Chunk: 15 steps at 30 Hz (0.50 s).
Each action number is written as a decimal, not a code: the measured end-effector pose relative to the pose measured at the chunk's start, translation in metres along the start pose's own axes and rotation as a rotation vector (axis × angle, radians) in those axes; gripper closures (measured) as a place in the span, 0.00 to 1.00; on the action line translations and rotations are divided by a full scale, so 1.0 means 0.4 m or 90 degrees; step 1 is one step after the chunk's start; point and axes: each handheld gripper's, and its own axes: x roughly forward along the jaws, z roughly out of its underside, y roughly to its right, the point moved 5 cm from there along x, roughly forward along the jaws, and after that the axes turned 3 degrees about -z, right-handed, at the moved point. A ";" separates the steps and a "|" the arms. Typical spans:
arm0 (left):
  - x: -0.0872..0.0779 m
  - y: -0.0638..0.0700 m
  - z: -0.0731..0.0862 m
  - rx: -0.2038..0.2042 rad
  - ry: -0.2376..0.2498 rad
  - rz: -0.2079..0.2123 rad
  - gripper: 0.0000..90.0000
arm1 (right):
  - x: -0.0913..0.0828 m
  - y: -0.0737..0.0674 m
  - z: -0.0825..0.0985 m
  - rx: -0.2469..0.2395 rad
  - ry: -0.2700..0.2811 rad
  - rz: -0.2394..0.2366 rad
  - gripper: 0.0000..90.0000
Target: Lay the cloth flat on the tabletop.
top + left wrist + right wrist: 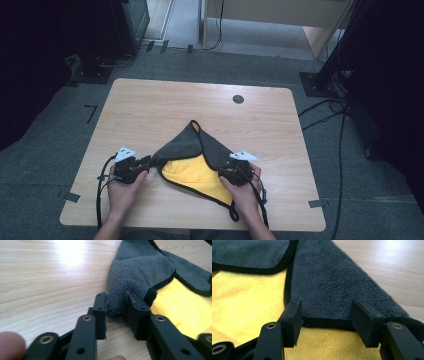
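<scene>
The person's hands come in at the near table [150, 105] edge, each holding a gripper. The cloth [195, 172], grey over yellow, lies just beyond; soft, light and floppy, probably best pinched at its bound hem. The left gripper [117, 305] clasps a grey corner. The right gripper [325, 315] stands wide apart, straddling the hem.

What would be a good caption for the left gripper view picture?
Left gripper, jaws partly closed around a bunched grey corner of a grey-and-yellow cloth lying on a wooden table.
</scene>
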 end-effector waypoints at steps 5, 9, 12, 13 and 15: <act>-0.028 -0.042 -0.007 -0.039 0.029 -0.006 0.64 | 0.003 0.006 0.007 -0.031 0.016 0.044 0.57; -0.040 -0.063 -0.011 -0.060 0.047 -0.006 0.56 | 0.006 0.013 0.004 -0.079 0.006 0.049 0.60; -0.042 -0.071 -0.009 -0.057 0.050 -0.011 0.55 | 0.007 0.045 -0.007 -0.086 0.006 0.058 0.62; -0.042 -0.074 -0.007 -0.053 0.052 -0.014 0.55 | 0.008 0.059 -0.012 -0.090 0.008 0.069 0.62; -0.037 -0.079 -0.002 -0.048 0.052 -0.025 0.55 | 0.013 0.084 -0.025 -0.091 0.008 0.081 0.62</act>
